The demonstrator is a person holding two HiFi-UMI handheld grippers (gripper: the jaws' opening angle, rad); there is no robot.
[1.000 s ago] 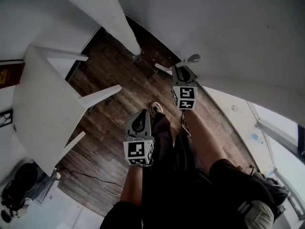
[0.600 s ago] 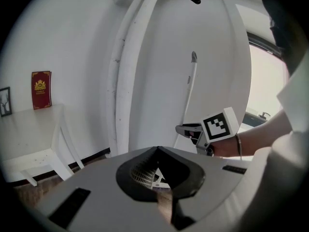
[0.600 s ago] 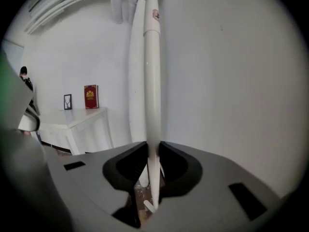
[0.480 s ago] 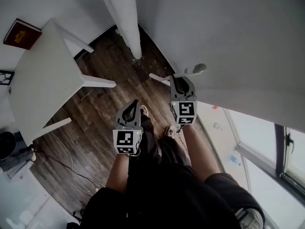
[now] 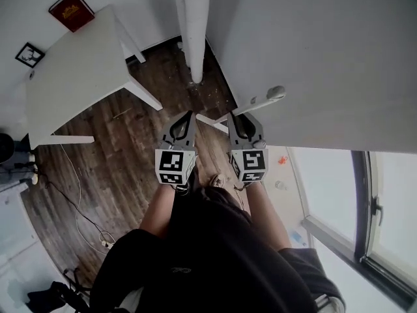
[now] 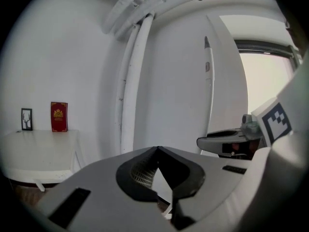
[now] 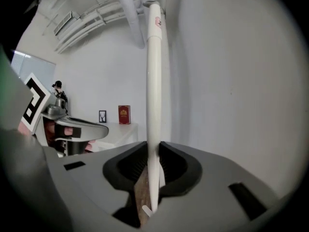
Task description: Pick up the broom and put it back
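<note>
The broom shows only as its white handle (image 7: 154,81). It stands upright between the jaws of my right gripper (image 7: 153,146), which is shut on it. In the head view the handle (image 5: 268,98) crosses in front of the white wall, with my right gripper (image 5: 238,117) around it. My left gripper (image 5: 185,117) is level with the right one and just to its left, apart from the handle. Its jaws (image 6: 157,149) meet at the tips with nothing between them. The left gripper view shows the handle (image 6: 208,76) rising beside the right gripper (image 6: 227,141). The broom's head is hidden.
A white pipe (image 5: 195,25) runs down the wall corner straight ahead. A white table (image 5: 71,77) with a red book (image 5: 71,10) and a small picture frame (image 5: 27,55) stands at the left. A cable (image 5: 71,201) lies on the dark wood floor. A window (image 5: 374,207) is at the right.
Both grippers have risen and drawn closer together, the left one coming up beside the right. The right gripper has kept its hold on the handle, and the table has swung up and left in the picture.
</note>
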